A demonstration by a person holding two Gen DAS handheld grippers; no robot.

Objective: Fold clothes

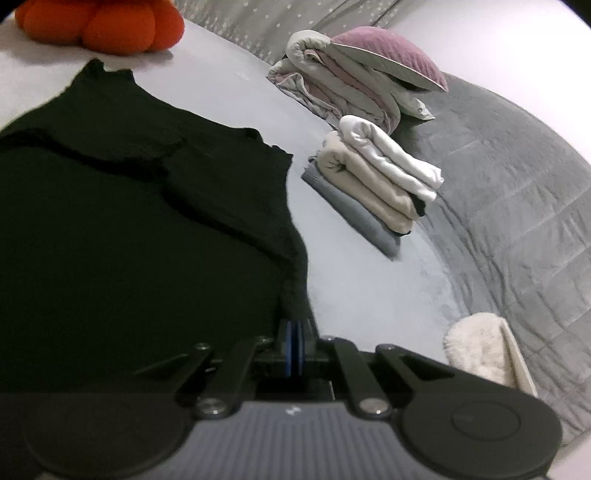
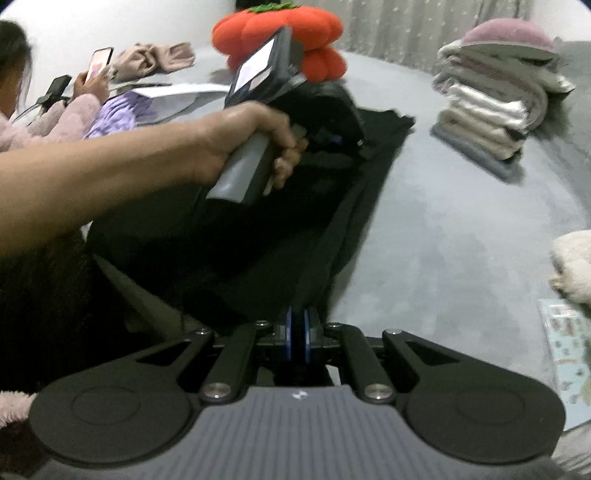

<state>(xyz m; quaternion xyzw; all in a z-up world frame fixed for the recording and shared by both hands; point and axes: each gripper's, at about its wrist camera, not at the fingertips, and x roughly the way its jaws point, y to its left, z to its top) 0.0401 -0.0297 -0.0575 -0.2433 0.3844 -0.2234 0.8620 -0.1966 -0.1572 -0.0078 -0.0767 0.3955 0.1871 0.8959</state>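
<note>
**Black garment spread on bed, both edges pinched**

The black garment (image 1: 129, 221) lies mostly flat on the grey bed (image 1: 229, 85), one upper portion folded over itself. The left hand-held gripper (image 1: 294, 345) has its fingers pressed together on the garment's right edge. The right hand-held gripper (image 2: 298, 338) likewise pinches the dark fabric. A stack of folded clothes (image 1: 380, 184) sits well apart. No containers are visible.

a pale grey bed sheet (image 1: 229, 85) fills the room's middle. at two o'clock lies a quilted grey blanket (image 1: 517, 192). a grey curtain with small white dots (image 1: 266, 18) hangs at twelve o'clock, plain white wall (image 1: 480, 29) beside it. the light is dim, cool and even.
</note>
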